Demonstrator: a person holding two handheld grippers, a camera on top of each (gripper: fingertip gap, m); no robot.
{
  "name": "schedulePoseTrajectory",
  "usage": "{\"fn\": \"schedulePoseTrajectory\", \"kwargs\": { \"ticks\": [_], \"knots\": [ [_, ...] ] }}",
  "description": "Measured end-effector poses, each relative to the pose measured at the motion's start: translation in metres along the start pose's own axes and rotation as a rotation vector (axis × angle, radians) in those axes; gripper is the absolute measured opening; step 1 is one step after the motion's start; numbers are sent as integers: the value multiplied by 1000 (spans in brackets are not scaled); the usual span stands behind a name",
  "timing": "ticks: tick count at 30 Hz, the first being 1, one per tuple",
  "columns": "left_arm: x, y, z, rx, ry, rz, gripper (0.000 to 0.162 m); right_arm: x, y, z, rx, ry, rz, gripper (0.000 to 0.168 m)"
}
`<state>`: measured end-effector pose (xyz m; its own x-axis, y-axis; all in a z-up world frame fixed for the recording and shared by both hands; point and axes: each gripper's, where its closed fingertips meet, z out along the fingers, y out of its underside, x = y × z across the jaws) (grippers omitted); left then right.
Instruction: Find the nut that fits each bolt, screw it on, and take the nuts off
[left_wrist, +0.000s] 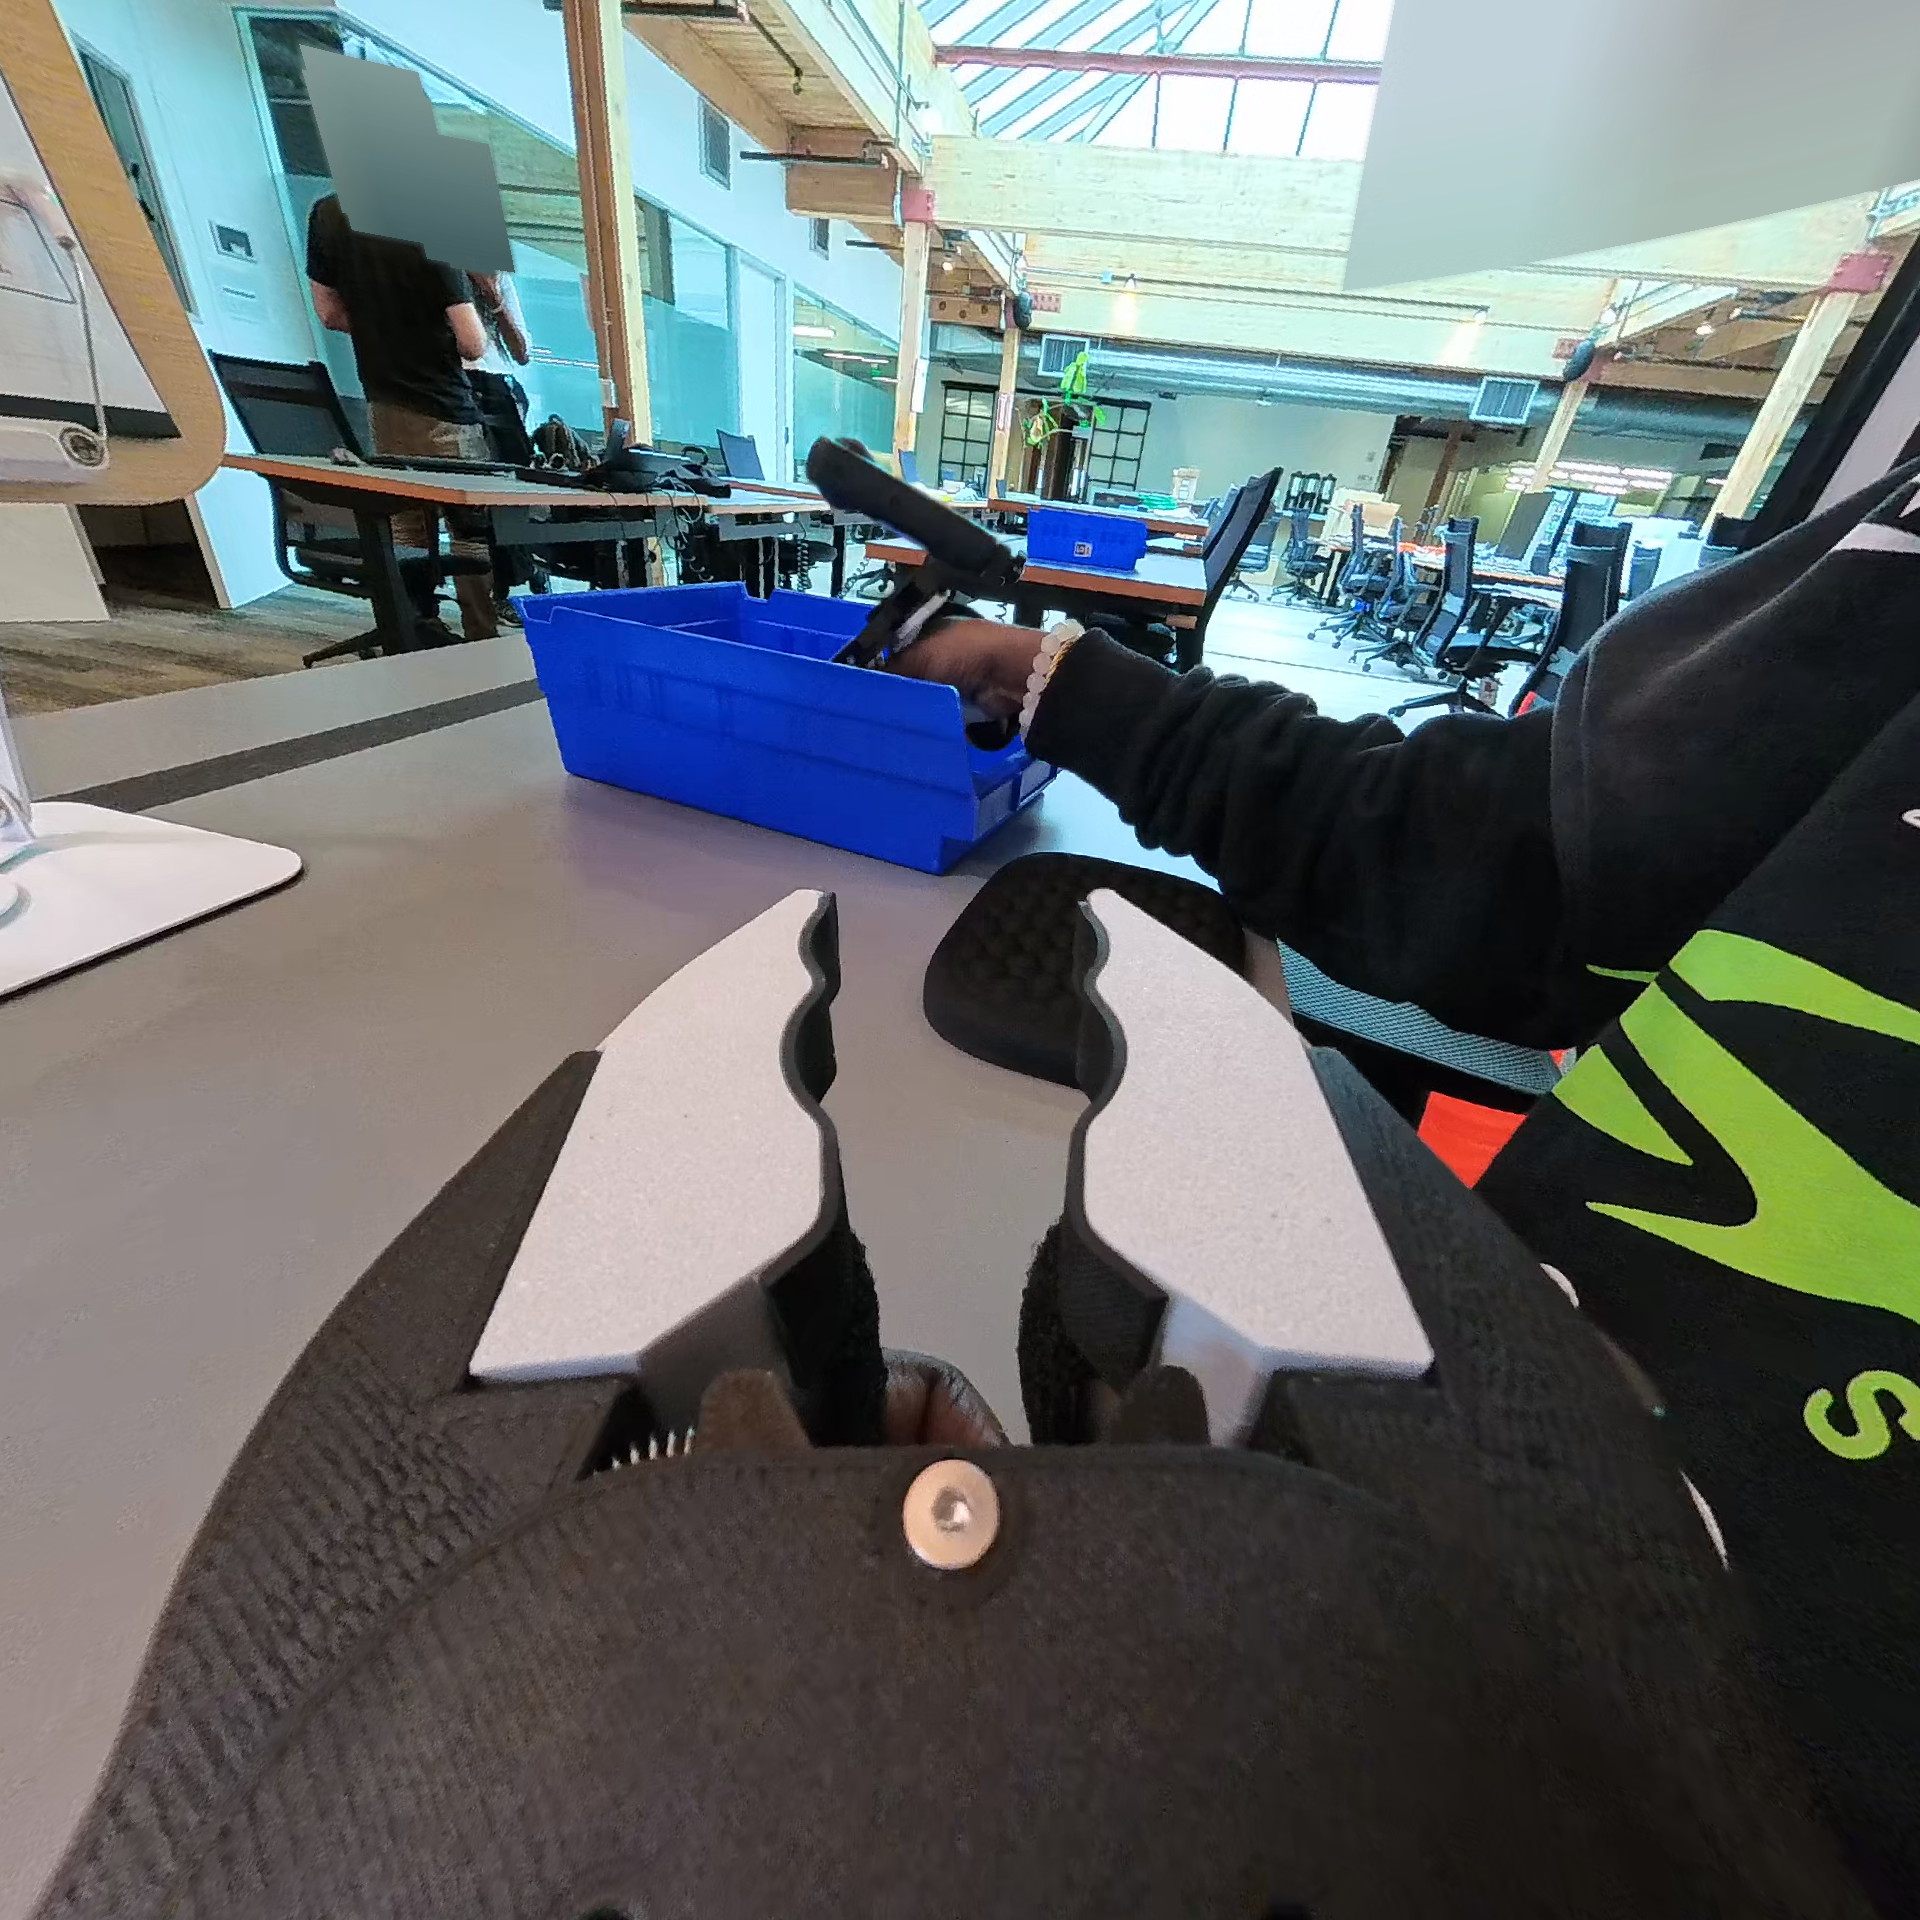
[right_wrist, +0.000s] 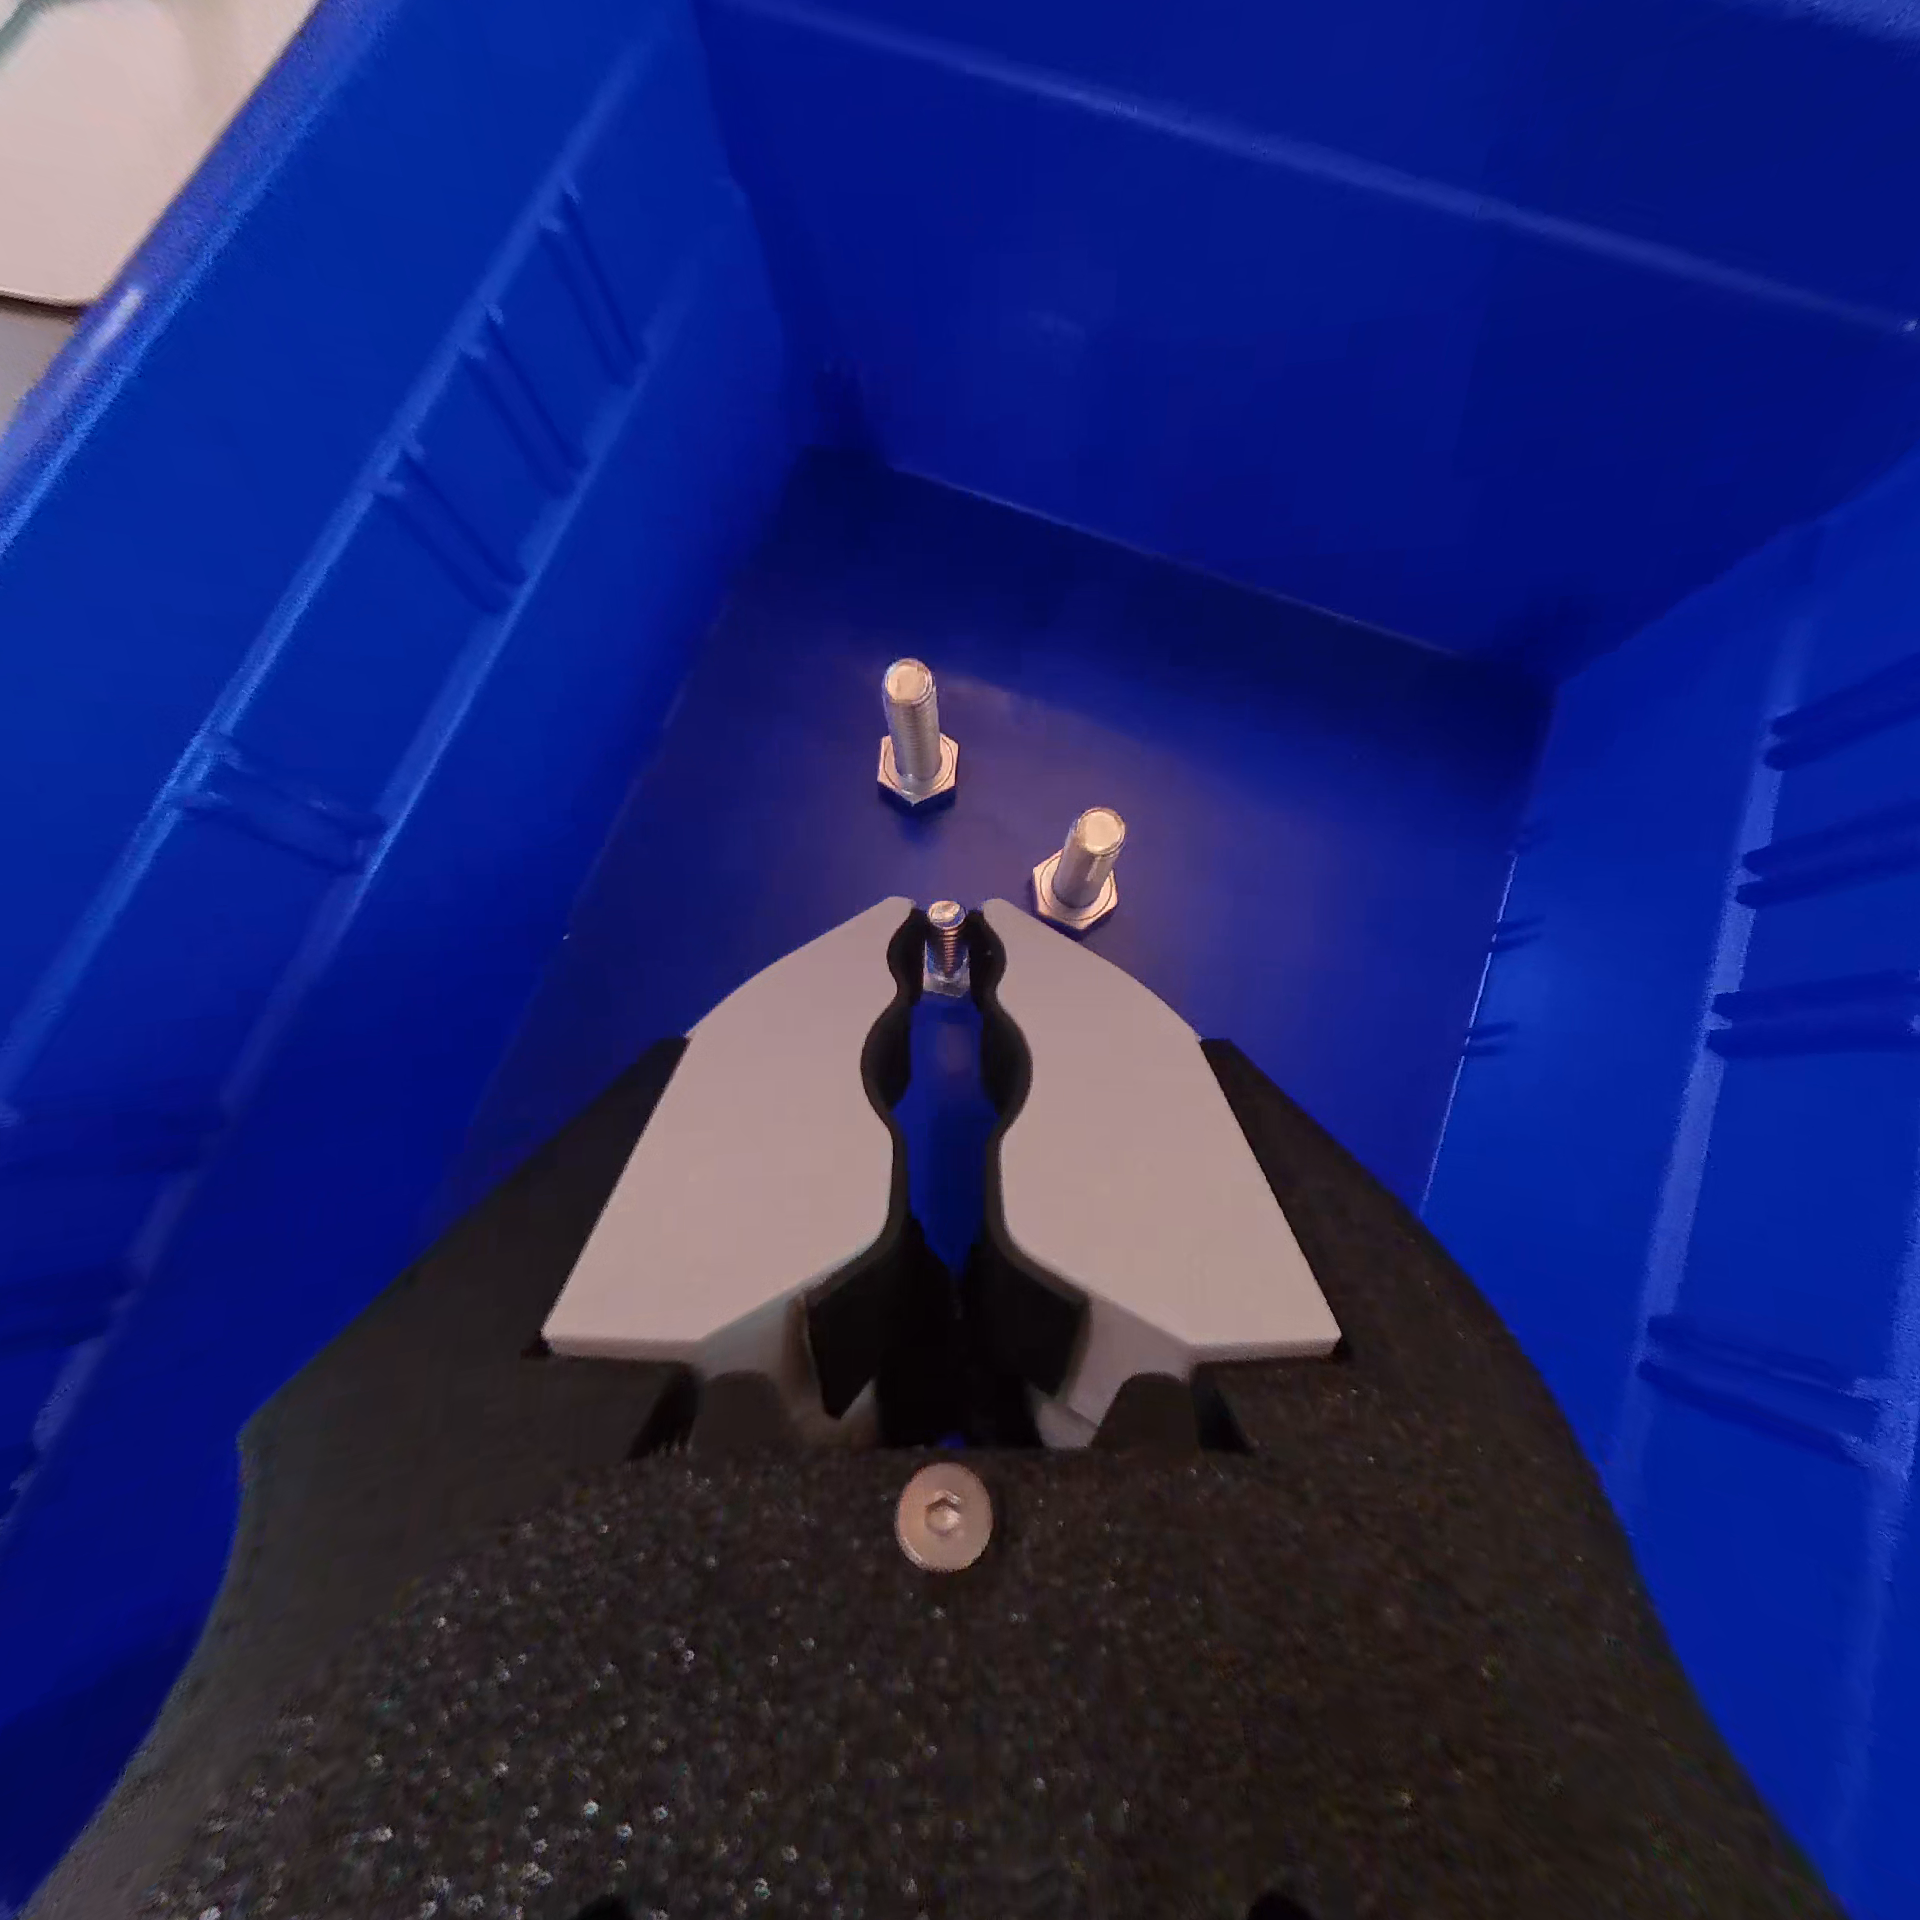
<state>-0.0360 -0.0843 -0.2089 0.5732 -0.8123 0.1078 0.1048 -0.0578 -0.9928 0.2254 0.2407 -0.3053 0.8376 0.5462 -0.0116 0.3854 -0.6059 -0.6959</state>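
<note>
Reaching down into the blue bin (right_wrist: 1195, 416), the right tongs (right_wrist: 948, 914) have their tips narrowed around the smallest bolt (right_wrist: 945, 951), which stands head-down on the bin floor with its threaded end up. The pads look to be at or very near the shank, but I cannot tell whether they actually grip it. Two larger bolts stand the same way: one (right_wrist: 910, 727) farther in toward the bin's back wall, the other (right_wrist: 1081, 868) just beside the right fingertip. No nuts show in either view.

To do this pickup well, I judge the tips should settle around the shank just above the hex head, seating it in the front scallop of the pads so it cannot twist. Then lift straight up, keeping the right fingertip from knocking over the neighbouring bolt.

The left tongs (left_wrist: 956, 914) hang spread apart and empty above the grey table (left_wrist: 364, 1039), near its front edge, well apart from the bin (left_wrist: 748, 717), which sits toward the table's far edge. They should come closer once the bolt is out.
</note>
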Motion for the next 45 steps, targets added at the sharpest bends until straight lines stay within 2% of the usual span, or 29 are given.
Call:
{"fn": "schedulePoseTrajectory", "kwargs": {
  "ticks": [3,8,11,13,17,21,26,29,31,37,41,45],
  "knots": [
    [-1,0,0,2,-3,-1,43,0,5,2,-16,4,-1,9],
    [-1,-6,-4,29,-25,15,43,-7,-9,-16,92,-12,22,16],
    [2,-12,-10,22,-31,16,43,-22,-30,-47,253,-16,9,19],
    [4,-21,-18,28,-36,7,43,-41,-45,-74,388,-42,-9,26],
    [-1,-46,-40,53,-89,18,43,-96,-64,-136,686,-205,-42,40],
    [-34,-68,-80,9,-288,74,43,-150,-60,-184,894,-382,-66,37],
    [-116,-90,-161,-159,-651,82,42,-193,-32,-191,897,-463,-161,36],
    [-175,-79,-215,-370,-874,34,41,-213,-13,-182,880,-479,-242,34],
    [-203,-64,-236,-485,-923,-60,39,-221,-3,-173,861,-488,-284,33],
    [-264,-1,-274,-751,-981,-323,34,-226,8,-161,846,-538,-267,33],
    [-284,36,-293,-915,-1049,-361,31,-224,10,-157,827,-526,-278,33],
    [-288,52,-294,-950,-1038,-378,28,-222,10,-158,835,-529,-269,33]
  ]
}}
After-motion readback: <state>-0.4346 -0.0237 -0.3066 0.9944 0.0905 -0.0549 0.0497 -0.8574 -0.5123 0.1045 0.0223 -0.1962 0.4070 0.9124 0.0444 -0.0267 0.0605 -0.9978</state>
